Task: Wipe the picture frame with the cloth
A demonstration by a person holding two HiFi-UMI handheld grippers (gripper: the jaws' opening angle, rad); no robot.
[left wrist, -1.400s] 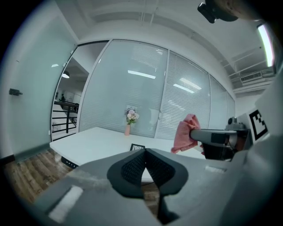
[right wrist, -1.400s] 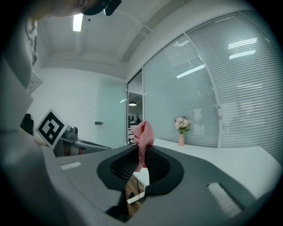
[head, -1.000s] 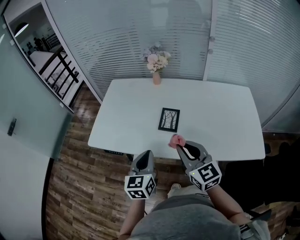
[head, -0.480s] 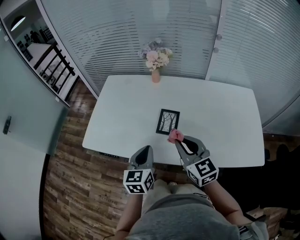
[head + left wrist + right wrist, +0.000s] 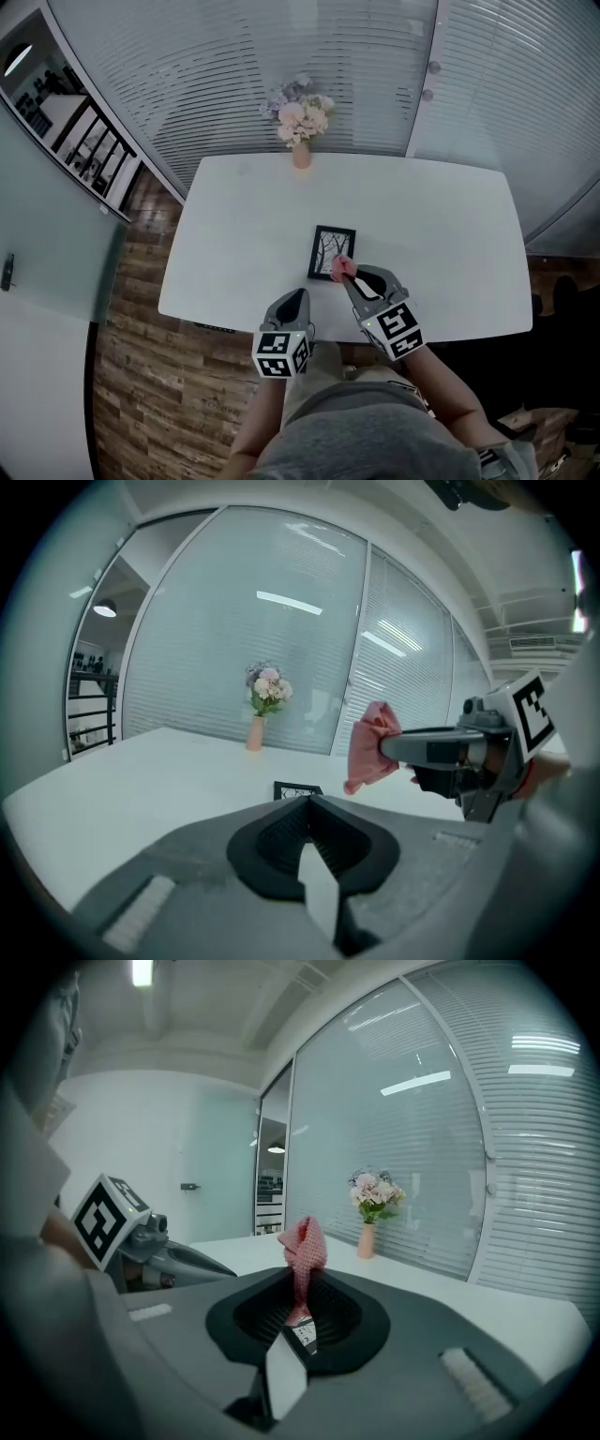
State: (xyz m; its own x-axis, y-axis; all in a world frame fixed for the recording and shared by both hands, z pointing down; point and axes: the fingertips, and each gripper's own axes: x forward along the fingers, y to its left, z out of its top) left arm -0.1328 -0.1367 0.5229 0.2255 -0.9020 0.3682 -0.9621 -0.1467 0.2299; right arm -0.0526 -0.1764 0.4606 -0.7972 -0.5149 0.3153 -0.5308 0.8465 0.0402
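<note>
A small black picture frame (image 5: 332, 253) with a tree print lies flat near the front of the white table (image 5: 244, 216); the left gripper view shows the same frame (image 5: 296, 789) just past the jaws. My right gripper (image 5: 349, 277) is shut on a pink cloth (image 5: 341, 268), which hangs at the frame's near right corner. The cloth (image 5: 305, 1248) sticks up from the closed jaws in the right gripper view. My left gripper (image 5: 296, 298) is shut and holds nothing, hovering at the table's front edge, left of the right gripper.
A pink vase of flowers (image 5: 300, 122) stands at the table's far edge. Glass walls with blinds rise behind the table. Wooden floor (image 5: 141, 375) lies to the left and below. The person's body fills the bottom of the head view.
Both grippers have moved forward over the table's front edge. The cloth has gone from short of the frame to its near right corner.
</note>
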